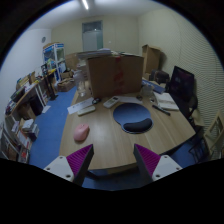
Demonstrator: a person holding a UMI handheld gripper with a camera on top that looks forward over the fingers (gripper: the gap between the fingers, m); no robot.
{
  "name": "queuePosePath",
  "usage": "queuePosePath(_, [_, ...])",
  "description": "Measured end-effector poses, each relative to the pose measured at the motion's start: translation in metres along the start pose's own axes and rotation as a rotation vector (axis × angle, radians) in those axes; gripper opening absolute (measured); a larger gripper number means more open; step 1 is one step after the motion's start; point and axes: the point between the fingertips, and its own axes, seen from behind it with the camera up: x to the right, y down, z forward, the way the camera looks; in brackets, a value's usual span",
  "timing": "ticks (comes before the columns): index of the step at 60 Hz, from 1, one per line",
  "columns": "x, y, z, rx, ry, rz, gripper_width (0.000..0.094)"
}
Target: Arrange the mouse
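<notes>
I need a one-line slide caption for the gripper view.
Open gripper hovers over a wooden table, pink mouse and blue mouse pad ahead.

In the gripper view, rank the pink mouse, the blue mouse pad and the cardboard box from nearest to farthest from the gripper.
The gripper is open, holding nothing.
1. Pink mouse, ahead of the left finger.
2. Blue mouse pad, ahead, slightly right.
3. Cardboard box, at the table's far edge.

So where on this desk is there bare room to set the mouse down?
Bare wood lies just ahead of the open gripper, between the pink mouse and the dark round mouse pad, which is itself free. The desk's far side is crowded: keyboard, cardboard box, laptop.
</notes>
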Motion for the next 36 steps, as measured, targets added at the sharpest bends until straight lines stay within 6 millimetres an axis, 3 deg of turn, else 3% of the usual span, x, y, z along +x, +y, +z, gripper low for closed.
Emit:
queuePosePath(4, [0.0, 0.003, 0.004, -0.004, -0.021, -0.009, 0.0832])
queuePosePath(8, [0.011, 0.008, 0.02, -0.005, -0.038, -0.015, 0.0826])
queuePosePath(9, [0.021, 0.01, 0.032, -0.004, -0.046, -0.017, 0.0827])
queuePosePath(10, [0.012, 0.011, 0.021, -0.005, -0.048, -0.018, 0.0827])
queuePosePath(14, [0.021, 0.016, 0.033, -0.006, -0.066, -0.024, 0.0826])
queuePosePath(15, [0.011, 0.018, 0.027, -0.008, -0.063, -0.025, 0.0825])
queuePosePath(17, [0.025, 0.021, 0.038, -0.02, -0.075, -0.026, 0.0824])
queuePosePath(21, [0.033, 0.027, 0.05, -0.037, -0.1, -0.044, 0.0824])
queuePosePath(26, [0.023, 0.025, 0.06, -0.01, -0.133, -0.088, 0.0827])
queuePosePath(36, [-0.036, 0.04, 0.086, -0.01, -0.236, -0.114, 0.0822])
